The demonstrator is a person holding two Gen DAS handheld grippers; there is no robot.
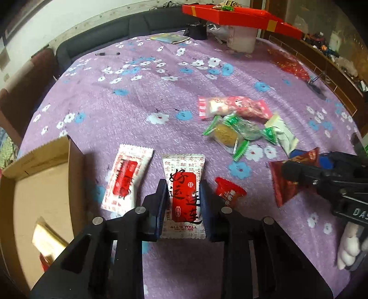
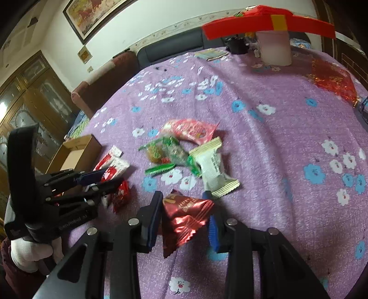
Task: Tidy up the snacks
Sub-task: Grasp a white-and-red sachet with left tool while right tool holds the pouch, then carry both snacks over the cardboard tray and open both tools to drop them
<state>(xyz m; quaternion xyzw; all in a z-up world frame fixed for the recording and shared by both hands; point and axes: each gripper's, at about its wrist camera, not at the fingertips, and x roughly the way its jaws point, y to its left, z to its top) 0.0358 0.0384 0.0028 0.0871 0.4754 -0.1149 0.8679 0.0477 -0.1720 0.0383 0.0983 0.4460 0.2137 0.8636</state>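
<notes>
A round table draped in a soft lilac cloth [image 1: 142,92] printed with white and blue flowers holds a scatter of wrapped snacks.

The left gripper [image 1: 184,207], black with dark blue pads, has its jaws narrowly parted around a flat white packet [image 1: 183,195] with a red label and crimped ends; the pads sit against the packet's long edges, gripping it. A matching second white packet [image 1: 125,181] lies flat just to its left, near an open brown cardboard box [image 1: 41,181] with a gold-wrapped item inside. A small red candy [image 1: 228,193] lies just right of the left gripper.

The right gripper [image 2: 184,220] has its jaws partly closed on a shiny dark red foil pouch [image 2: 186,220], pyramid-shaped and crinkled, with both pads touching its sides.

Beyond, near the table's middle, a loose heap includes a pink packet [image 2: 191,131], clear green-edged wrappers [image 2: 165,154] and a matte white pillow packet [image 2: 212,170].

At the far edge a glossy red tray [image 1: 241,16] rests on a pale cylindrical container [image 2: 273,48].
</notes>
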